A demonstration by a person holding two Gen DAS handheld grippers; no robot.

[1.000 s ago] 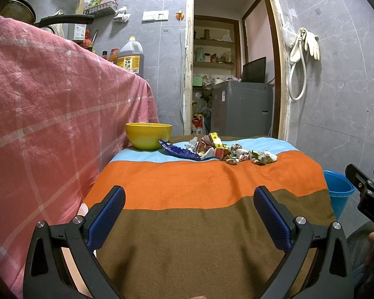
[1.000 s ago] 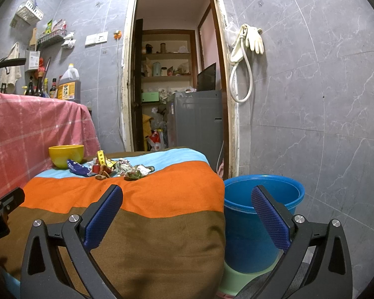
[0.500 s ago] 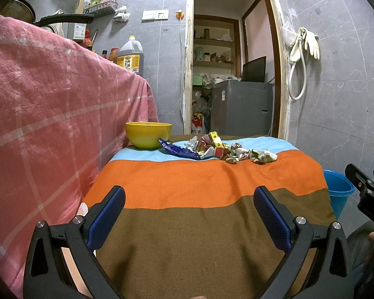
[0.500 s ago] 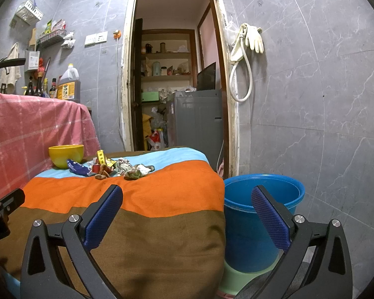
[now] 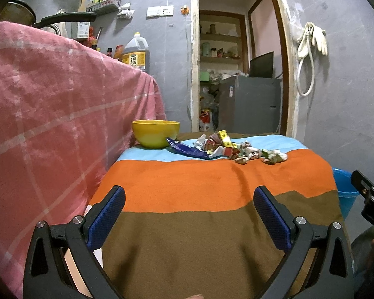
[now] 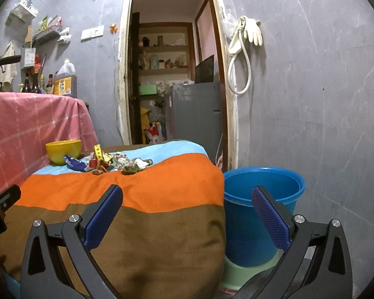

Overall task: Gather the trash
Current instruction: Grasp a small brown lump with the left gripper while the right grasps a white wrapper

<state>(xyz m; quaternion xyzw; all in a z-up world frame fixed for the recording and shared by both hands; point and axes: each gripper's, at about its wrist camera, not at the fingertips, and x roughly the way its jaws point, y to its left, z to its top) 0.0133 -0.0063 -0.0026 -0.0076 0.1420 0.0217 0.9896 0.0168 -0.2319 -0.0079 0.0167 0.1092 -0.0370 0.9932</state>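
A pile of crumpled wrappers and trash (image 5: pixel 227 148) lies at the far end of the striped cloth-covered table (image 5: pixel 212 186), next to a blue wrapper (image 5: pixel 187 149); the pile also shows in the right wrist view (image 6: pixel 112 162). A blue bucket (image 6: pixel 261 199) stands on the floor to the right of the table; its rim shows in the left wrist view (image 5: pixel 344 182). My left gripper (image 5: pixel 189 214) is open and empty above the near brown stripe. My right gripper (image 6: pixel 187 214) is open and empty at the table's near right corner, beside the bucket.
A yellow bowl (image 5: pixel 155 133) stands at the far left of the table, touching the blue wrapper. A pink checked cloth (image 5: pixel 49 112) covers a higher counter on the left. A doorway (image 5: pixel 236 74) with a grey cabinet lies behind the table.
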